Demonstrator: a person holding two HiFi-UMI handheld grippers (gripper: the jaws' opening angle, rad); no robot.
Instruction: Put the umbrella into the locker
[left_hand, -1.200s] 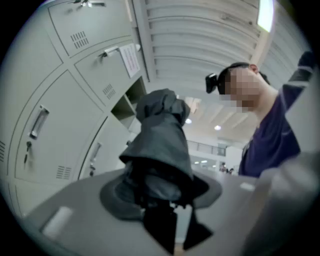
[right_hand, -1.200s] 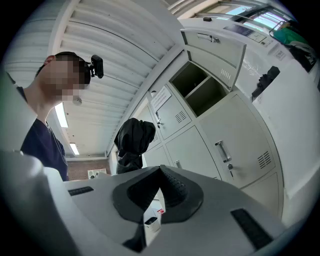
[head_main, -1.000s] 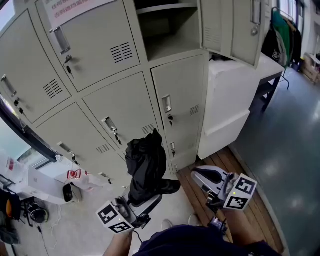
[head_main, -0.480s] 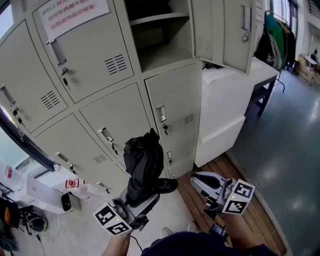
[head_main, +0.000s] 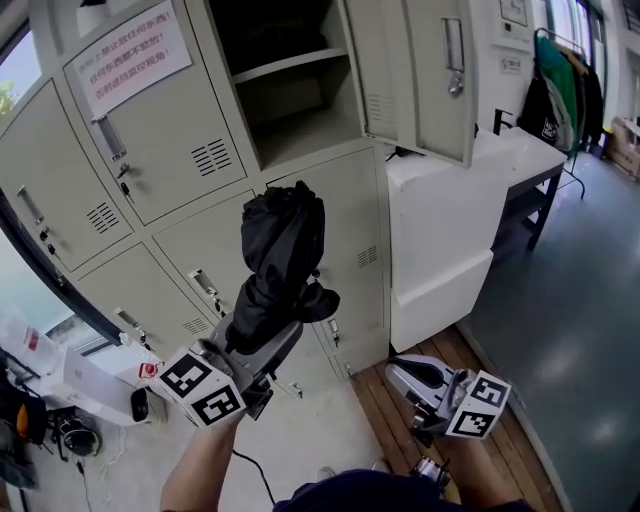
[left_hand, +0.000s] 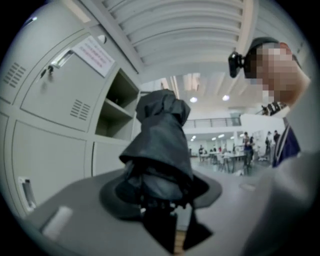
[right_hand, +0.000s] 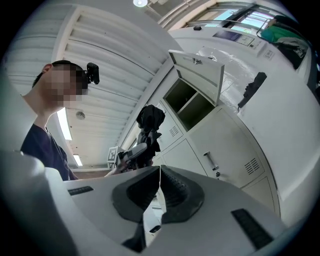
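Left gripper (head_main: 262, 338): jaws closed on the lower end of a folded black umbrella (head_main: 284, 243), pads pressing on the fabric from both sides. The umbrella stands roughly upright out of the jaws, its bunched top free. It sits outside and below the open locker compartment (head_main: 292, 98), in front of the closed doors under that compartment, and touches none of them.

Left gripper view: the umbrella (left_hand: 163, 142) fills the space between the jaws, and the open compartment (left_hand: 117, 107) lies to its left.

Right gripper (head_main: 398, 370): low and to the right of the open compartment, well apart from it. In the right gripper view its jaws meet at the tips with nothing between them (closed and empty).

The compartment's door (head_main: 418, 72) stands swung out to its right. A paper notice (head_main: 126, 60) is on the closed door to its left.
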